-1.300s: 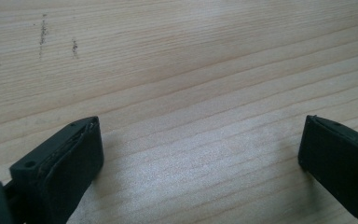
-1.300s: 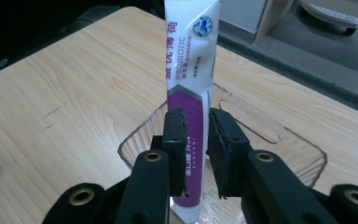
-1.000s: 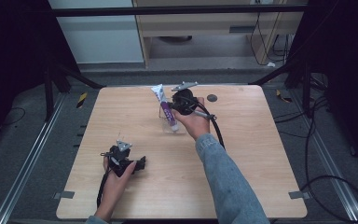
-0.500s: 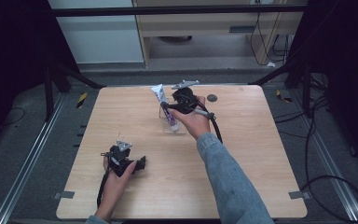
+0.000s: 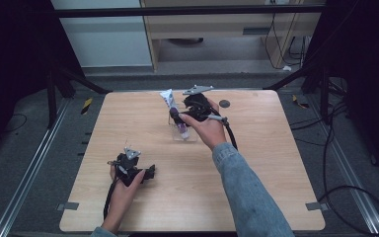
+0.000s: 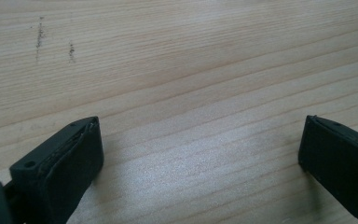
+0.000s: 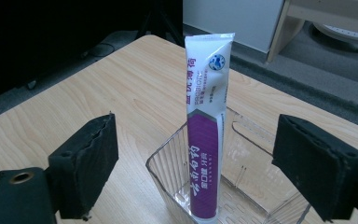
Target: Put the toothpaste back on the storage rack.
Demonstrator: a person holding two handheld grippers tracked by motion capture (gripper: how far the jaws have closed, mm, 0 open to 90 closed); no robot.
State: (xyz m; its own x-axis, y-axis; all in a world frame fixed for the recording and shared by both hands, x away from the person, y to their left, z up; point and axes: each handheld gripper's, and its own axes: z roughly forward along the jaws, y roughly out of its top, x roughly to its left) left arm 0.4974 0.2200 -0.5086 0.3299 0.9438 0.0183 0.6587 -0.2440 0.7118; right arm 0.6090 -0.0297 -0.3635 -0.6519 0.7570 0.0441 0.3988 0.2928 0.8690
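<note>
Purple-white tube (image 7: 205, 140) stands upright in clear container (image 7: 251, 154).

Wooden table (image 5: 276, 148) on grey floor (image 5: 360, 148), dark surroundings.

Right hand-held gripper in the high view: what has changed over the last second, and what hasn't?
The right hand-held gripper has shifted slightly toward the table's left, closing on the toothpaste tube that stands in the clear container. Its jaws are open either side of the tube, nothing gripped. Tube and container look unmoved. The left hand-held gripper stayed put, open over bare table.

Wooden table (image 5: 276, 163), clear container (image 5: 183, 134) (holding tube (image 5: 169, 100))
</note>
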